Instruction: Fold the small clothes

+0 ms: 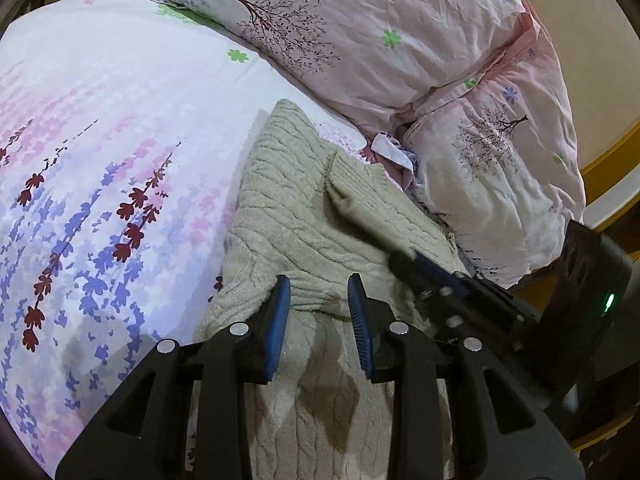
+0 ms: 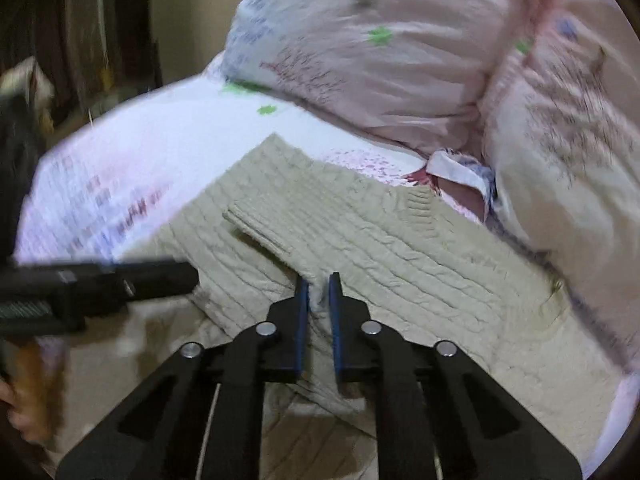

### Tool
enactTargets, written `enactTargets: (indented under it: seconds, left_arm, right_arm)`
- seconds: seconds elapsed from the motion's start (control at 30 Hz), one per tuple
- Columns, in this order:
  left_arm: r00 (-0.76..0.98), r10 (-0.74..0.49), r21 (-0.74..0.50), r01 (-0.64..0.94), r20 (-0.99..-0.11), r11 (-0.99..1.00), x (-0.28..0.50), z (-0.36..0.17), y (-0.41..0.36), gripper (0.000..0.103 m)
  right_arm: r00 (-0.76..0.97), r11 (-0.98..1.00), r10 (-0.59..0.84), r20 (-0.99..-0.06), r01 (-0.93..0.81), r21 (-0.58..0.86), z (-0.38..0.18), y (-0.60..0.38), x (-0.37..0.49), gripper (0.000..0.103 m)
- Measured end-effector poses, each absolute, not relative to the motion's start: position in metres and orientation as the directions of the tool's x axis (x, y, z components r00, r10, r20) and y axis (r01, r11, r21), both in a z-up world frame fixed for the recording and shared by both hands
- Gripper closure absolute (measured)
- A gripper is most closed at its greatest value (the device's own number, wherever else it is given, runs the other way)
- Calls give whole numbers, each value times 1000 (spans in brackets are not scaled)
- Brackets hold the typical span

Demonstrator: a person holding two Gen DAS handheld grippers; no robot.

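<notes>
Fold partway. Cream knit sweater (image 1: 280, 216) lies on floral bedsheet (image 1: 100, 128), just below pink pillows (image 1: 360, 32). One sleeve (image 2: 320, 216) already laid across body, cuff toward sheet side. Right gripper (image 2: 319, 292) nearly closed, pinching ridge of sweater knit. Left gripper (image 1: 319, 292) spread, straddling raised fold near hem, not clamped. Judgement: other sleeve and final halving still left.
</notes>
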State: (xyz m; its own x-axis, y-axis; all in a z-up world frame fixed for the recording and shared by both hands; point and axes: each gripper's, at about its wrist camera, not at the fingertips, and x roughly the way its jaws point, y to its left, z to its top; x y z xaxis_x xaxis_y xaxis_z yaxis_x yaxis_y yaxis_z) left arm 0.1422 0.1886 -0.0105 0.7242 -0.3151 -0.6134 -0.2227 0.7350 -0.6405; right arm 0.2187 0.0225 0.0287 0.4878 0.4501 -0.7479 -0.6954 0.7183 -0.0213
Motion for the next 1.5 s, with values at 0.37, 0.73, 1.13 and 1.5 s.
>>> enactTargets:
  seconds: [0.37,0.73,1.13,1.5]
  left_arm:
    - [725,-312,-632,-215,-614,744,143,-11,186,71]
    - [720,-375,-639,-122,-583,759,125,7,180,42]
    - [697,-317,-568,-157,-644,808,76,5,202,41]
    - [670,-364,-580,-122,-647,805,46,-2,197,41]
  right_arm:
    - [701,913,396,-594,-227,340,68,-173,216,99]
    - [591,813,414,-692,101,573,4,-292,224,55]
    - [600,827,422,-680,53,560,-7,-283,242,96]
    - [596,879,332,-731,86,470,-1,-300,217,68]
